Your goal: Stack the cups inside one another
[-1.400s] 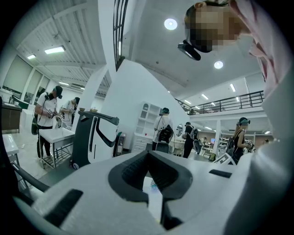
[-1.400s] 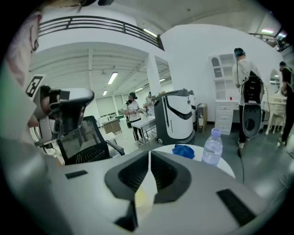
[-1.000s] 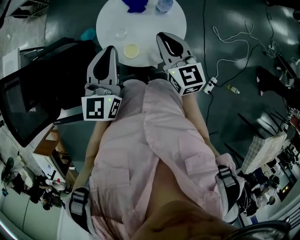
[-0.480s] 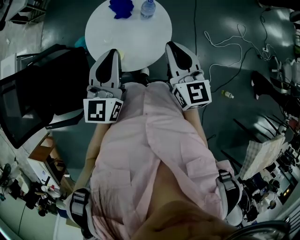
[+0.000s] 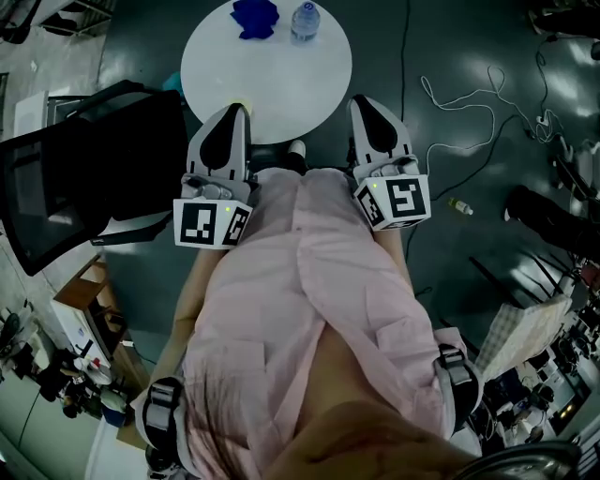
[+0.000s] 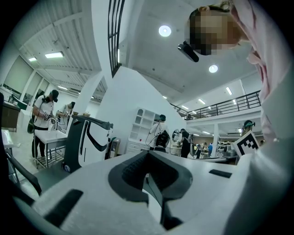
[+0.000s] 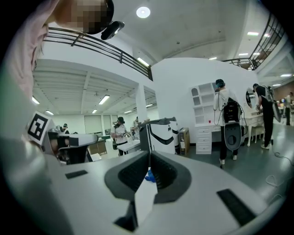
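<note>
A person in a pink shirt [image 5: 300, 309] holds two tools level before a round white surface [image 5: 281, 66]. The left tool [image 5: 233, 114] has its jaws closed on nothing, with its tip over the surface's near edge. A sliver of what looks like a pale yellow cup [image 5: 240, 104] peeks out just beside that tip. The right tool [image 5: 365, 103], also pinched together and empty, sits just off the surface's right rim. Well ahead of both tools, at the far edge, lie a crumpled blue item [image 5: 255, 16] and a water bottle [image 5: 305, 19].
</note>
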{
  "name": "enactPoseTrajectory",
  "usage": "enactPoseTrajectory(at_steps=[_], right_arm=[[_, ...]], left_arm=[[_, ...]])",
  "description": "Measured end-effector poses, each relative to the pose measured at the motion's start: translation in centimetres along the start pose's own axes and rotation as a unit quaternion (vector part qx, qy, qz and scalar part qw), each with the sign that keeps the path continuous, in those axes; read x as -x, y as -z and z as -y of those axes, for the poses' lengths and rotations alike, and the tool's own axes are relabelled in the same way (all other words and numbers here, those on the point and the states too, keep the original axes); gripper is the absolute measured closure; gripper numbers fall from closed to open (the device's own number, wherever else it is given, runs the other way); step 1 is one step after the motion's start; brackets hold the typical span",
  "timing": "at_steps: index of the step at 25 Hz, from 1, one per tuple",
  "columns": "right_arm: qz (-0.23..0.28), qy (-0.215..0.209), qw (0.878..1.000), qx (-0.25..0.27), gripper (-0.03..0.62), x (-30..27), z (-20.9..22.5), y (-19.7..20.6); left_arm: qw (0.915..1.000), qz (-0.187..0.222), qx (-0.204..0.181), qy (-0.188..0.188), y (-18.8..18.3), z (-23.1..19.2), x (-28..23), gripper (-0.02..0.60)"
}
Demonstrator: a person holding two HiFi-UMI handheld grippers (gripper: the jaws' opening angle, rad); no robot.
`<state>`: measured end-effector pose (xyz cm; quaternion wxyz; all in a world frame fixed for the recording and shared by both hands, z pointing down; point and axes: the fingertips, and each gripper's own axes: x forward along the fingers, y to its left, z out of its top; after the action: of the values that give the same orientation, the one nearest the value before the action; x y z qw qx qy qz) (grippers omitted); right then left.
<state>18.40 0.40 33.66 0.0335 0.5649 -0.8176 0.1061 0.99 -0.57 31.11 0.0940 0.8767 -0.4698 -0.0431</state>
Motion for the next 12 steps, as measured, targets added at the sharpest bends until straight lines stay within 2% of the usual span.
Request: enactPoseTrajectory(at_steps=[8, 12], right_arm=[[-0.02, -0.015, 1.0, -0.001, 0.556, 0.0, -0.7, 1.5], [-0.025, -0.015, 1.0, -0.002, 0.557, 0.0, -0.8, 1.8]], left_arm=[[0.9994, -0.024, 0.002, 0.025, 1.3, 1.7, -0.4, 0.566], [0.9992, -0.018, 0.002, 0.036, 0.9, 2.4, -0.6, 0.566]])
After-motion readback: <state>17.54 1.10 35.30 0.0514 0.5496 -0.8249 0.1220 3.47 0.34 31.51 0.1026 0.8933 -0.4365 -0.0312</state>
